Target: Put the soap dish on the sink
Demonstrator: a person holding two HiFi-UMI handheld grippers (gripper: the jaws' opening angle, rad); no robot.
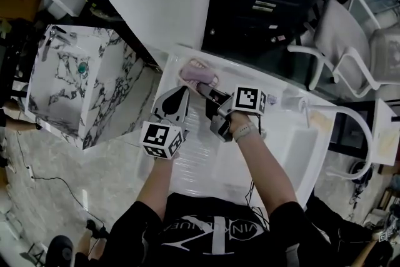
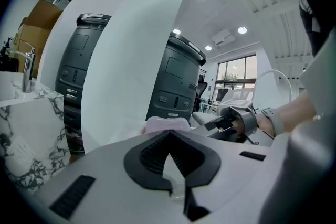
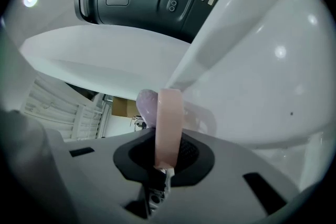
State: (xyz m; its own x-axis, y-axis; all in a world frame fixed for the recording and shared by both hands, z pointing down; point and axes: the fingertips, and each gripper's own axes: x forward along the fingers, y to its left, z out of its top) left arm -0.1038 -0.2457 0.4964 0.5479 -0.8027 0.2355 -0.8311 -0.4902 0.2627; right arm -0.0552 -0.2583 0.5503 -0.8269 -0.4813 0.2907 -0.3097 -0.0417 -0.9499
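Note:
The soap dish (image 1: 199,76) is pink, with a lilac soap lying in it. It hangs over the far corner of the white sink (image 1: 187,153). My right gripper (image 1: 205,90) is shut on its near rim. In the right gripper view the pink rim (image 3: 169,118) stands on edge between the black pads, with the lilac soap (image 3: 147,105) behind it. My left gripper (image 1: 182,92) sits just left of the dish, shut with nothing in it. The left gripper view shows the soap dish (image 2: 165,124) just beyond the closed tips of the left gripper (image 2: 170,140), and the right gripper (image 2: 223,124) to its right.
A marble-patterned washstand (image 1: 75,81) with a tap stands to the left across a gap of floor. A black cabinet (image 1: 269,3) rises behind the sink. White chairs (image 1: 350,47) and a curved white pipe (image 1: 359,119) are at the right.

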